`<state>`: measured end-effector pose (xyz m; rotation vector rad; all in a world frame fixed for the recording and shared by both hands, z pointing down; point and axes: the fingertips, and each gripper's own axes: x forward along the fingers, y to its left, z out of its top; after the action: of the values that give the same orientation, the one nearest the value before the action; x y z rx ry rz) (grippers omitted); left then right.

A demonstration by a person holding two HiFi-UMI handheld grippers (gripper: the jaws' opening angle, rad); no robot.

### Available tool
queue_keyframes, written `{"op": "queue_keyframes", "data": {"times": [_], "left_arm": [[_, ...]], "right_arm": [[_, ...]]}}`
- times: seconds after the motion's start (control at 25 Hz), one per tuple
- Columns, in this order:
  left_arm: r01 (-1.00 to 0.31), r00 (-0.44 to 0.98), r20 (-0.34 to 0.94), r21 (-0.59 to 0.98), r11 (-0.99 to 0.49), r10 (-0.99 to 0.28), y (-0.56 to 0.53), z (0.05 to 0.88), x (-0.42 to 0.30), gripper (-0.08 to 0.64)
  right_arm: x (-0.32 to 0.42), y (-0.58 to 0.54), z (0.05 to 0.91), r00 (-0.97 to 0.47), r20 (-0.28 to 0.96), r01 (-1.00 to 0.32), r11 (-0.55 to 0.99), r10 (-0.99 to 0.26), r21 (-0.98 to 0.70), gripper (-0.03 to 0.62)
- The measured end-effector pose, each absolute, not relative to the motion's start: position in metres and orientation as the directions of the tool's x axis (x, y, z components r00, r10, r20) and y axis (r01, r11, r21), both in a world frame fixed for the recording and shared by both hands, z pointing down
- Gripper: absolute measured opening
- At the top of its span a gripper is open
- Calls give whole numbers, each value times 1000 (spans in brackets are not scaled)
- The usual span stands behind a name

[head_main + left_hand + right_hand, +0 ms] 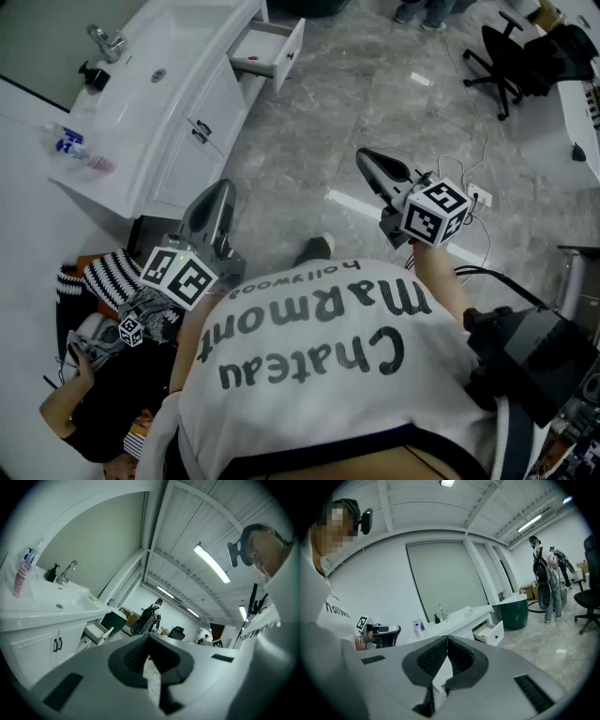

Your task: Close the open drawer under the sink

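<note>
Grey marble floor [375,112] takes up most of the head view. A long white vanity [202,112] with a built-in sink runs along the wall on the left side. The drawer [272,52] sits at the far end of that vanity, under the countertop. It's pulled way out over the floor, with its white front panel facing away from the cabinet. A black office chair [506,56] is parked off to the far right.

Both tongs are held out in front of the person, well apart from the drawer and touching nothing. The left gripper [225,185] has its jaws pressed together, tips meeting, with nothing between them. Same deal with the right gripper [361,155]: fully closed and empty, angled toward the drawer end of the vanity.

Small stuff on the countertop: a pinkish bottle [80,150] near the close end, a chrome faucet [108,42] at the back of the basin, and a little black dispenser [92,75] just beside it.
</note>
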<state>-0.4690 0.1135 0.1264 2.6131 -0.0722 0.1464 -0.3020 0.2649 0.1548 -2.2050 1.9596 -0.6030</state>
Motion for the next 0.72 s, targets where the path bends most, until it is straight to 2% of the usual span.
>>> {"op": "queue_keyframes", "data": {"times": [0.36,0.52,0.72], "left_arm": [[-70,990,139,518,-853,3,115,138,-451,8],[-54,987,155,526,-849,33,113,145,-433,8],[19,997,51,581,-814,60,109,136,-403,8]], "right_arm": [[-287,275,166,104,225,-909,-184,-969,-374,12],[-272,278,168,132,177,-870,-199,-975,-451,12],[-251,274,173,132,177,-860,-202,-975,-469,12]]}}
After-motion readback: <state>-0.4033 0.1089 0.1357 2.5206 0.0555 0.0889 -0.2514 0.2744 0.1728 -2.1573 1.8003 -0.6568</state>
